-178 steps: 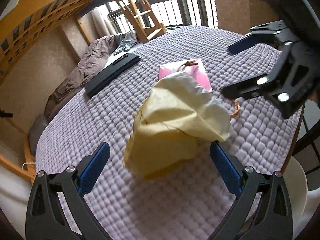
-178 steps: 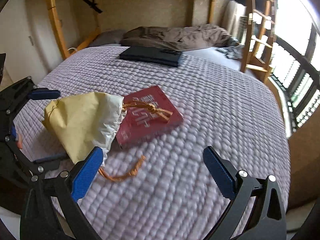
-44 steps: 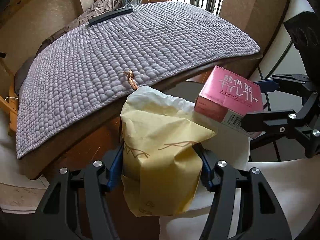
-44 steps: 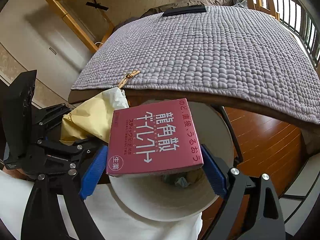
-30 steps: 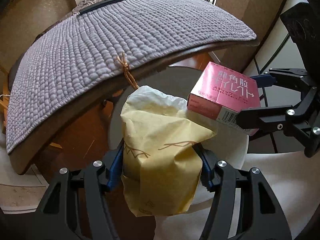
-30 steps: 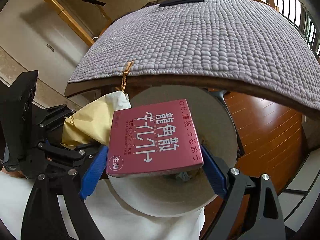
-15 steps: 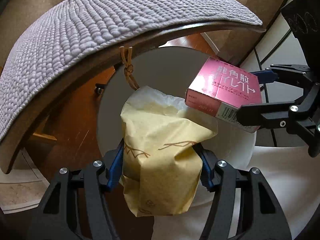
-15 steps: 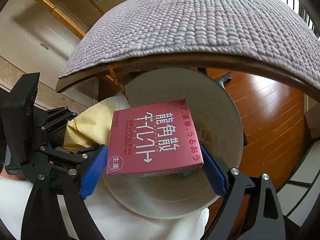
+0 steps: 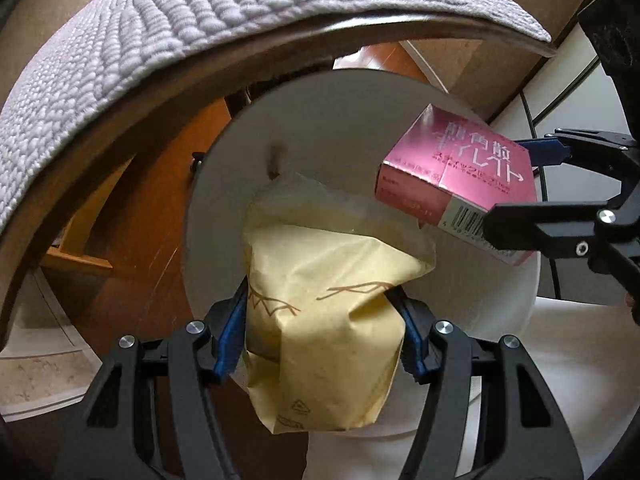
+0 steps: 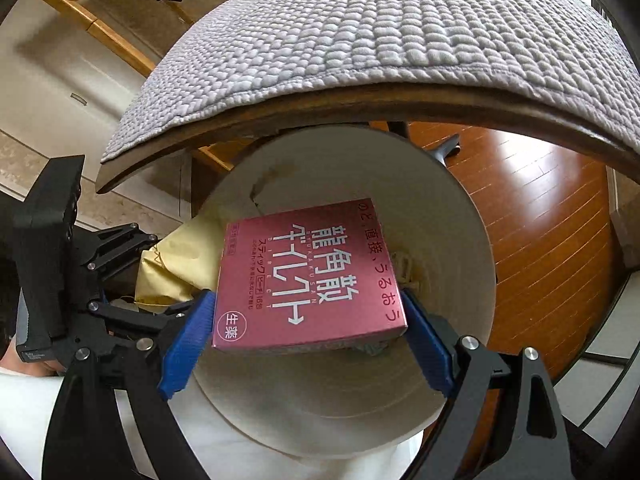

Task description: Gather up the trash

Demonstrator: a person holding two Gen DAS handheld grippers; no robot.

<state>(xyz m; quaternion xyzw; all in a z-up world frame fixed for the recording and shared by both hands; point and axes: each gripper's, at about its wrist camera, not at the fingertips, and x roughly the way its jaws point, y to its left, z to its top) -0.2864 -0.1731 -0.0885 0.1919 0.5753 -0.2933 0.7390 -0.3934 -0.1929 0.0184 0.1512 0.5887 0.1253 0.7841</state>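
Trash over white bin [image 10: 460, 240].
Left gripper [image 9: 320, 340] is clamping yellow paper bag [image 9: 324, 312]; right gripper [image 10: 308, 344] is gripping pink medicine box [image 10: 308, 276], both hanging above bin beneath them.

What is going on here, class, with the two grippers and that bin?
A person is collecting trash. The left gripper is shut on a yellow paper bag, and the right gripper clamps a pink box. Both are held over the open white bin beside the bed, neither released.
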